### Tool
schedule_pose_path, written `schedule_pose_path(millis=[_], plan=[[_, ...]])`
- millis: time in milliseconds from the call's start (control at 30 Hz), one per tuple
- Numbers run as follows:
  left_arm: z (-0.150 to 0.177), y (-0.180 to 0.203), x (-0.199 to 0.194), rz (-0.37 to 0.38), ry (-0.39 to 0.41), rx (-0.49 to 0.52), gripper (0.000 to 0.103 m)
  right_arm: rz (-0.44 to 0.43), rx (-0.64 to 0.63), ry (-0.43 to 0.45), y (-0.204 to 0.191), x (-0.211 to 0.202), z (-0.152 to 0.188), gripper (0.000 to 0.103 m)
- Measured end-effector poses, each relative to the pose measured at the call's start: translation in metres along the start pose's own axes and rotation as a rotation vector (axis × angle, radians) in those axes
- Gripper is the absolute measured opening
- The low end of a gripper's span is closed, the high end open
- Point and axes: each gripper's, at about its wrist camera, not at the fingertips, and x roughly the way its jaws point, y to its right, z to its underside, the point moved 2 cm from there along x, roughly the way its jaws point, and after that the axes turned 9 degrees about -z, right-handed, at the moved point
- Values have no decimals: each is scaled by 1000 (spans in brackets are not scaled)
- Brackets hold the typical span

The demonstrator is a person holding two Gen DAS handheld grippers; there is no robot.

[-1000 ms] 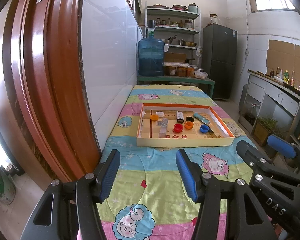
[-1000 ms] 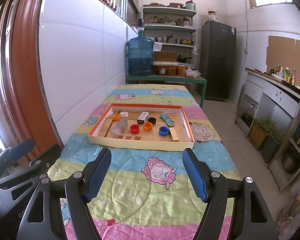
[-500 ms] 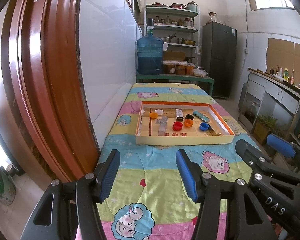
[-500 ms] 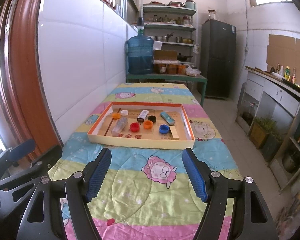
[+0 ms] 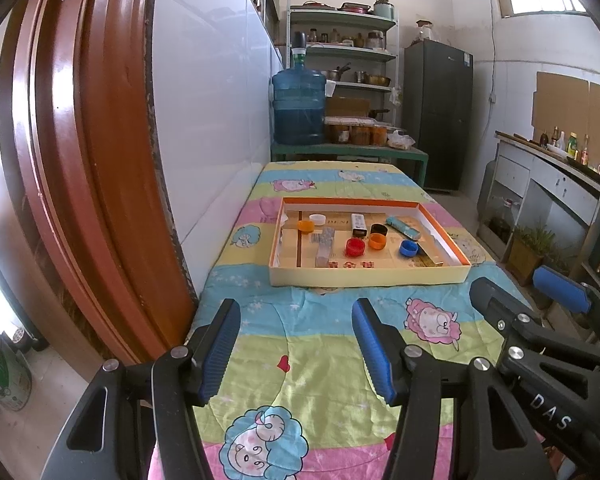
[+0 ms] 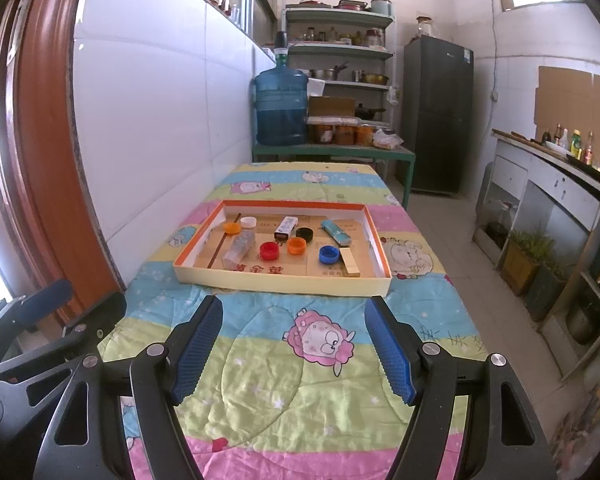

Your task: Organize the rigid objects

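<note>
1. Landmark: the shallow tray (image 6: 284, 280) with orange rim on the quilt-covered tabletop (image 6: 300, 360). All the small things lie inside it.
2. In the tray: red cap (image 6: 269, 250), orange cap (image 6: 296, 245), blue cap (image 6: 329, 255), black cap (image 6: 304, 233), a clear bottle (image 6: 239, 249) lying down near its left wall, a wooden block (image 6: 349, 262) near its right wall.
3. The left gripper (image 5: 296, 344) and right gripper (image 6: 294, 344) hang on the near side of the tray, well short of it; both jaws stand wide apart and hold nothing.
4. Whether sorting is ahead or finished cannot be judged; the caps sit loosely grouped.
5. For any grasp: come in over the tray's near wall from above, close across a cap's rim, and avoid nudging neighbours.
</note>
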Motion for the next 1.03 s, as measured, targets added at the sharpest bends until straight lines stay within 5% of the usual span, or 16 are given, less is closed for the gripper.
schedule_pose_path(millis=[1033], plan=[[5,5,22,6,-34,13,58,-4,12,-19,5,11,12,75]])
